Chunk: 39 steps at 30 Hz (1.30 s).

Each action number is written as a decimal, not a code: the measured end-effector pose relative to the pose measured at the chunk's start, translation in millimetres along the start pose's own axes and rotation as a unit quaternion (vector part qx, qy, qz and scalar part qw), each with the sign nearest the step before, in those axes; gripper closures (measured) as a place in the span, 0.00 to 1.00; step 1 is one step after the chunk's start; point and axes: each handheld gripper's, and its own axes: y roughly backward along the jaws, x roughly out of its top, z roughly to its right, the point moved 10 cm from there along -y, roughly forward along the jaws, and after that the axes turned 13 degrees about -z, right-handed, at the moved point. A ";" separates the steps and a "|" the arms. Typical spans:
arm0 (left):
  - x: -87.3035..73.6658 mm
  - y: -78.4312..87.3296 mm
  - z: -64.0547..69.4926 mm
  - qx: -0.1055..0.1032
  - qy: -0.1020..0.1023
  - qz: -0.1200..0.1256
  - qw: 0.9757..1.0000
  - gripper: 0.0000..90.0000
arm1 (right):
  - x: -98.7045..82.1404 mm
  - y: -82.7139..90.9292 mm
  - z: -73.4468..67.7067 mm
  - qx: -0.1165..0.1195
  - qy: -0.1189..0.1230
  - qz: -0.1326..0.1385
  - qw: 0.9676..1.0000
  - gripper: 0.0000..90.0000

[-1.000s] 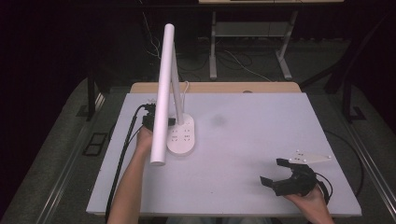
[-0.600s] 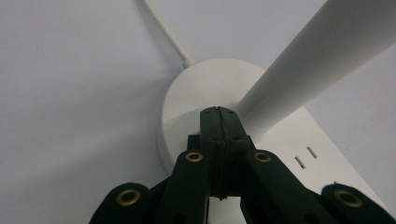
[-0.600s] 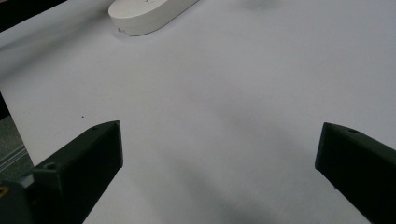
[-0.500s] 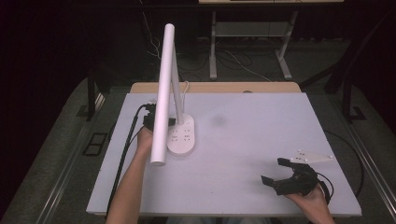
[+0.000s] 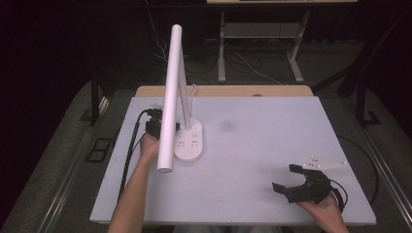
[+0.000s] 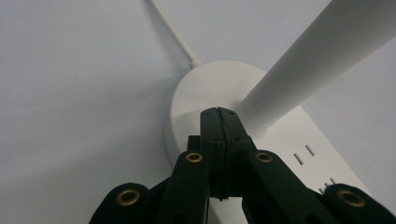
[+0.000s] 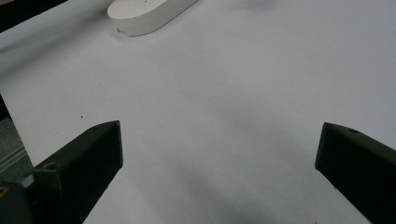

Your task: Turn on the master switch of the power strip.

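Note:
A white desk lamp stands at the table's left middle: an oval base (image 5: pixel 190 144) with socket slots, a slanted stem (image 5: pixel 184 97) and a long arm (image 5: pixel 168 109) reaching toward the near side. My left gripper (image 5: pixel 154 127) sits just left of the base, partly hidden by the arm. In the left gripper view its jaws are pressed together with nothing between them, and my left gripper (image 6: pixel 219 113) tips rest on the base (image 6: pixel 205 84) beside the stem (image 6: pixel 308 56). My right gripper (image 5: pixel 284 178) stands open near the front right, over bare table (image 7: pixel 224 93).
The lamp's white cord (image 5: pixel 193 90) runs off the far edge. A black cable (image 5: pixel 130 150) trails along the table's left side. The lamp base (image 7: pixel 144 14) lies far ahead of the right gripper. The white tabletop (image 5: pixel 272 131) stretches between the two hands.

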 end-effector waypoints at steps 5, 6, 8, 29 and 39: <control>-1.1 10.1 -3.0 0.006 -0.006 0.006 1.000 0.98 | -0.1 -0.1 0.0 0.000 0.000 -0.001 1.000 0.00; -1.0 13.3 -3.6 0.010 -0.007 0.006 1.000 0.98 | -0.1 0.0 -0.1 0.000 0.000 0.000 1.000 0.00; -0.3 19.8 -2.9 0.012 -0.006 0.011 1.000 0.98 | 0.1 -0.1 -0.1 0.000 0.000 0.000 1.000 0.00; -9.6 88.7 -2.7 0.022 -0.038 0.039 0.998 0.76 | 0.1 1.6 0.0 0.001 -0.003 0.003 1.000 0.00; -25.7 100.0 11.4 -0.016 -0.028 0.041 0.999 0.14 | 0.1 3.6 0.4 0.002 -0.006 0.007 1.000 0.00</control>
